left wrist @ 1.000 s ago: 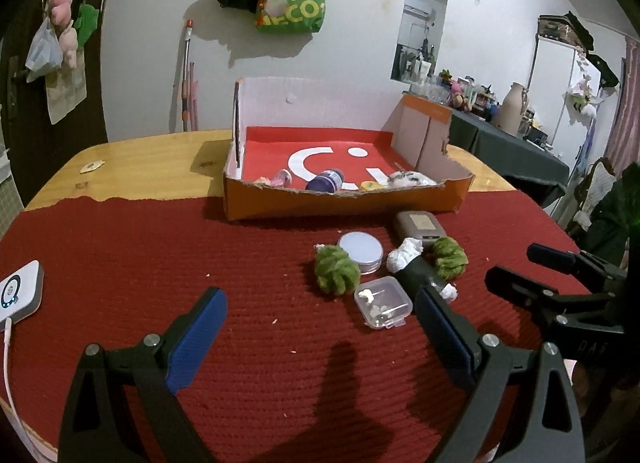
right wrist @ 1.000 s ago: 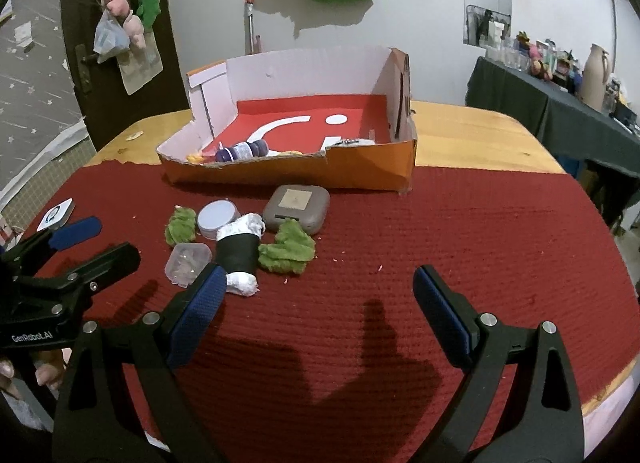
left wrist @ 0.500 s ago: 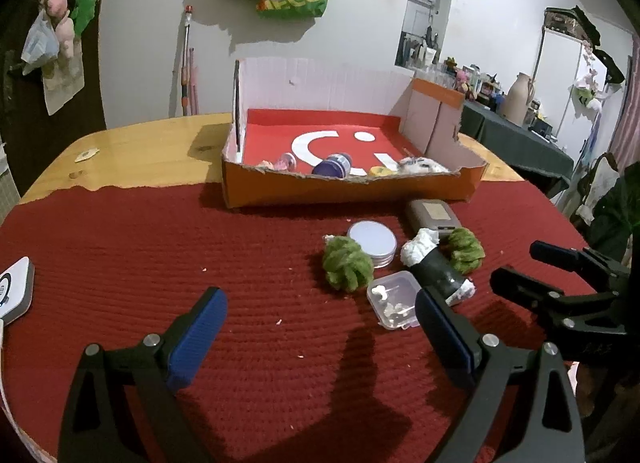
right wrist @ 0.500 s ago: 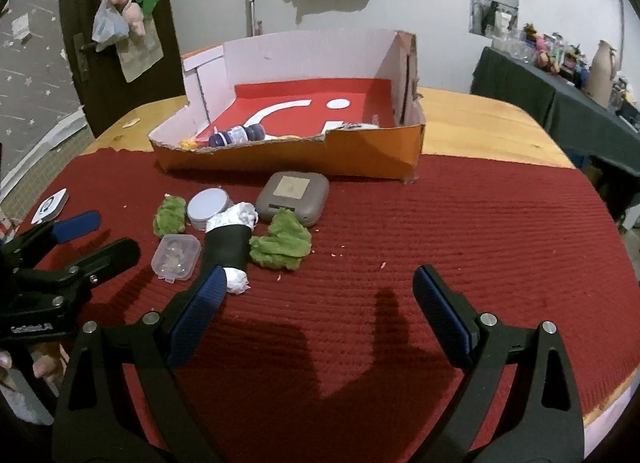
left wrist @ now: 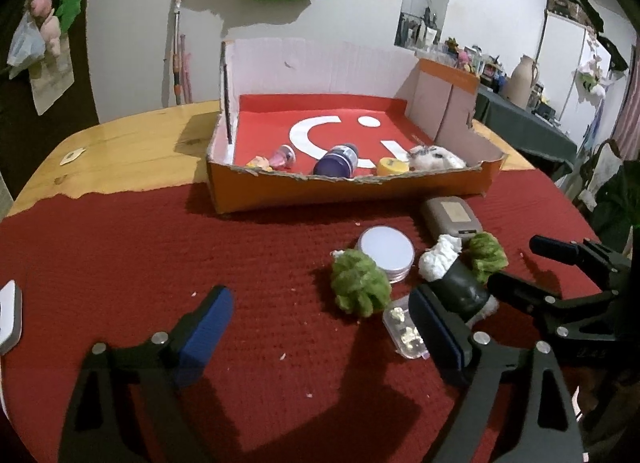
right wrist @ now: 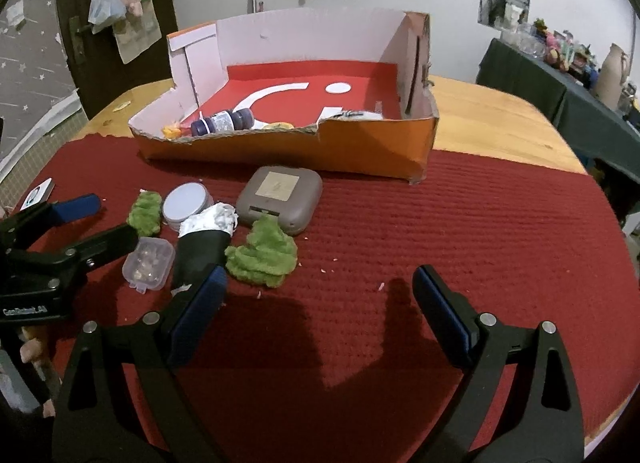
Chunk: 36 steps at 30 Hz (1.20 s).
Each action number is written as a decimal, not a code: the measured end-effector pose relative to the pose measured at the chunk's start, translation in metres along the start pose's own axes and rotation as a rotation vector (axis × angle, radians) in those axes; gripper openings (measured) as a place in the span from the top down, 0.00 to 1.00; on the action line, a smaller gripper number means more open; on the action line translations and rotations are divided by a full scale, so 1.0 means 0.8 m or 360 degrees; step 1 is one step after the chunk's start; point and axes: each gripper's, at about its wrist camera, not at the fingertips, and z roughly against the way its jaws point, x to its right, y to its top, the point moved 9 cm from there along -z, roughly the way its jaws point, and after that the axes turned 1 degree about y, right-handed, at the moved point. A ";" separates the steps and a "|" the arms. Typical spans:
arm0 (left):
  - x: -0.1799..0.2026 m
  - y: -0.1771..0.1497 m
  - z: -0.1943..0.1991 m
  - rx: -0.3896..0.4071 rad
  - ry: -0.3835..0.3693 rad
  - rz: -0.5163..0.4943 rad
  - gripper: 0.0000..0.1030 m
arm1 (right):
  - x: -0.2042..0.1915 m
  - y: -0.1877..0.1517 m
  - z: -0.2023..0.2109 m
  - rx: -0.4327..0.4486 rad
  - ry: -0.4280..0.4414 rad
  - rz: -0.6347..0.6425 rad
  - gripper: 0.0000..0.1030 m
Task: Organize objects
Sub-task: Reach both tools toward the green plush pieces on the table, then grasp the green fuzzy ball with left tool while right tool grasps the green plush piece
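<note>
closing in on the loose cluster, both tongs are seen lower and nearer than a second ago. the left tongs (left wrist: 320, 321) have just been closing slightly yet stand open and empty; the right tongs (right wrist: 320, 295) gape empty too. the green pom-pom (left wrist: 360, 283) lies just ahead between the left pads, the cardboard box (left wrist: 352, 193) well beyond, so a first pick seems imminent.

On the red mat (right wrist: 460, 223): 2 green fuzzy clumps (right wrist: 264, 253), 1 round tin (right wrist: 186, 205), 1 grey case (right wrist: 280, 197), 1 clear plastic box (right wrist: 148, 263), 1 black roll with white ends (right wrist: 202, 241). 1 cardboard tray (right wrist: 372, 143) holds 1 purple bottle (right wrist: 222, 122).
</note>
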 end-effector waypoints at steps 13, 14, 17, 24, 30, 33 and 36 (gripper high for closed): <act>-0.004 0.009 -0.022 -0.0081 -0.0039 -0.0024 0.23 | -0.009 0.007 -0.020 -0.0089 0.0043 0.0031 0.15; -0.004 0.009 -0.023 -0.0083 -0.0038 -0.0033 0.23 | -0.010 0.008 -0.021 -0.0091 0.0044 0.0033 0.15; -0.002 0.008 -0.024 -0.0086 -0.0038 -0.0069 0.25 | -0.011 0.009 -0.023 -0.0095 0.0034 0.0043 0.16; 0.011 0.006 -0.021 -0.0077 -0.0113 -0.0136 0.49 | -0.017 0.012 -0.027 -0.0083 0.0028 0.0070 0.25; 0.026 0.004 -0.019 -0.0076 -0.0188 -0.0171 0.70 | -0.030 0.011 -0.024 -0.0055 0.0086 0.0111 0.54; 0.028 0.005 -0.016 -0.0064 -0.0203 -0.0167 0.70 | -0.037 0.010 -0.020 -0.0043 0.0153 0.0108 0.67; 0.028 0.008 -0.007 -0.0038 -0.0206 -0.0155 0.70 | -0.041 0.008 -0.013 -0.0026 0.0189 0.0093 0.68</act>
